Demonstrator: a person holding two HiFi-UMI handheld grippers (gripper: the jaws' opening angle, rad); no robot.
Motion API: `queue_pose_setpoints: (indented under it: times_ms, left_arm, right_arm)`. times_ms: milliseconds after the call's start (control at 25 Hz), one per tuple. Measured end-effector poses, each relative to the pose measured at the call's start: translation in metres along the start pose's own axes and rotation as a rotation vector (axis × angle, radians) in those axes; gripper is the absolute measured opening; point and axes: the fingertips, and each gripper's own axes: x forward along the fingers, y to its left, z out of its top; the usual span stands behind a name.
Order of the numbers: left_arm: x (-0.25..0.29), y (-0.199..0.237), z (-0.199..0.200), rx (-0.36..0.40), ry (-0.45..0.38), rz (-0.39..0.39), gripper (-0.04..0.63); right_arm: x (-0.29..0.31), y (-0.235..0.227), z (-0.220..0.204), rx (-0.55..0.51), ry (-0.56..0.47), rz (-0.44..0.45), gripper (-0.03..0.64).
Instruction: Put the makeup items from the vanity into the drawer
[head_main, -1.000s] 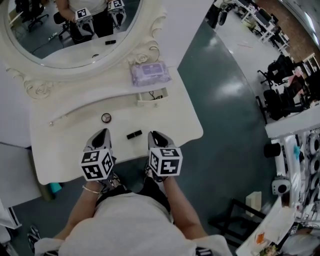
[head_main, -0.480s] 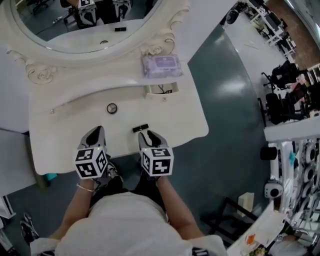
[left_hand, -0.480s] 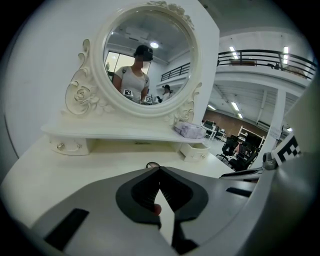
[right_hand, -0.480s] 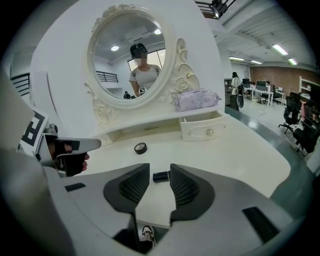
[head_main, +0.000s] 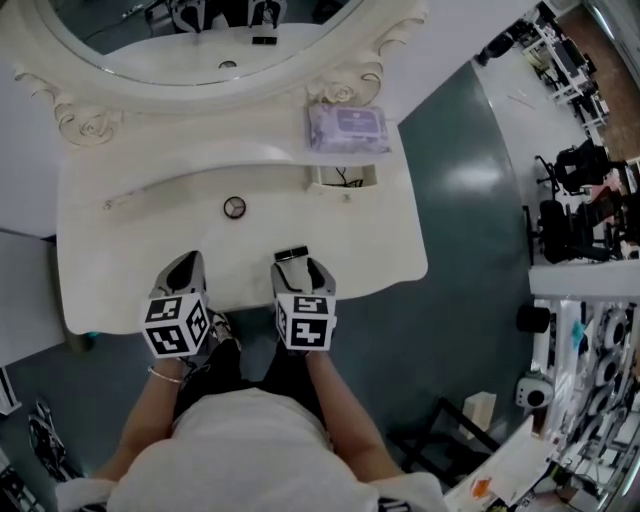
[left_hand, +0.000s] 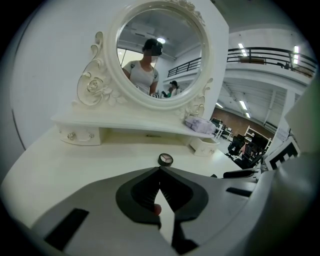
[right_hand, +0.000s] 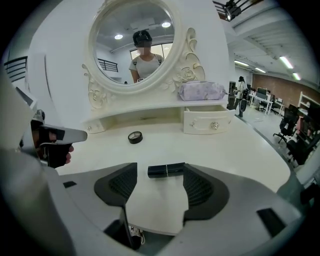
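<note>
A black lipstick tube (head_main: 291, 253) lies crosswise near the front edge of the white vanity (head_main: 120, 290). My right gripper (head_main: 298, 268) stands open, its jaws having just been opening. In the right gripper view the tube (right_hand: 166, 170) lies between the two fingertips of the right gripper (right_hand: 161, 168), and the pads do not press on it. A small round compact (head_main: 235, 207) sits farther back at the middle. My left gripper (head_main: 186, 274) hovers over the front edge, left of the tube. Its jaws meet at the tip of the left gripper (left_hand: 160, 170), with nothing in them.
An oval mirror (head_main: 200, 40) in an ornate frame stands at the back. A purple wipes pack (head_main: 347, 127) lies on the raised shelf, above a small drawer (head_main: 343, 178) that is pulled out a little. Dark floor (head_main: 470, 200) runs along the vanity's right side.
Both grippers have moved forward and down over the vanity's front edge. The right gripper's fingers have spread and now flank the lipstick tube, which lay ahead of them before.
</note>
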Motion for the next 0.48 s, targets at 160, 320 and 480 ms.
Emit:
queue_pose_setpoints:
  times_ms: [160, 320, 480]
  left_arm:
    - [0.003, 0.0, -0.006, -0.005, 0.015, 0.007, 0.003]
    - [0.005, 0.0, -0.012, -0.001, 0.026, 0.005, 0.003]
    - [0.008, 0.006, -0.017, -0.011, 0.039, 0.011, 0.003]
  right_arm:
    - [0.009, -0.004, -0.003, -0.018, 0.03, -0.031, 0.299]
    - [0.018, -0.006, -0.003, -0.072, 0.041, -0.052, 0.311]
    - [0.028, -0.004, -0.005, -0.105, 0.065, -0.042, 0.318]
